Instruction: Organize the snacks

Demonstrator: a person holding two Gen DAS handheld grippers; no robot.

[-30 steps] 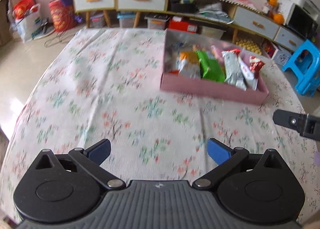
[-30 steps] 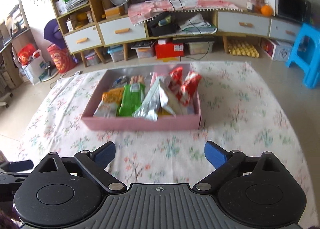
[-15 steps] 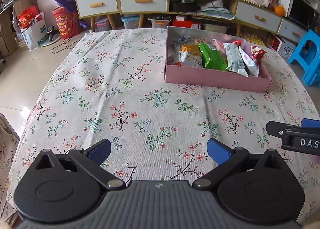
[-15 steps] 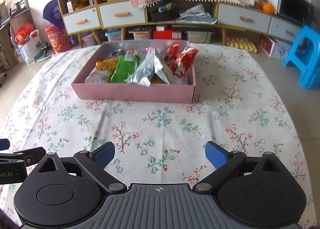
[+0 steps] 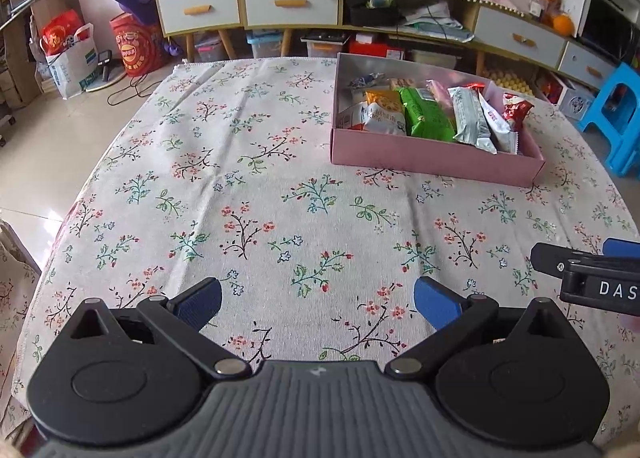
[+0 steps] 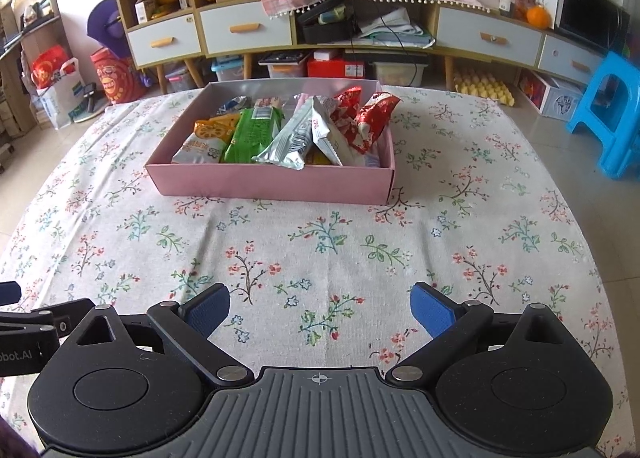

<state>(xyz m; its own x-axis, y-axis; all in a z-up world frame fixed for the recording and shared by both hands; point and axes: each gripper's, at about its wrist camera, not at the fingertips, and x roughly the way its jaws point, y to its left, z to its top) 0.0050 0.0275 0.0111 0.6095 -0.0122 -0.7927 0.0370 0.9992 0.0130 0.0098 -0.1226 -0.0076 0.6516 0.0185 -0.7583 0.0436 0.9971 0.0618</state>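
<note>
A pink box sits on the floral tablecloth, holding several snack packets standing side by side: an orange one, a green one, a silver one and a red one. My left gripper is open and empty, low over the cloth, well short of the box. My right gripper is open and empty, facing the box from the near side. Each gripper's tip shows at the edge of the other's view.
The table is covered by the floral cloth. Beyond it stand a low cabinet with drawers, a blue stool at right, and bags on the floor at left.
Both grippers have drawn back and lowered toward the near side of the table, so the box looks farther away. Both stay open and empty.
</note>
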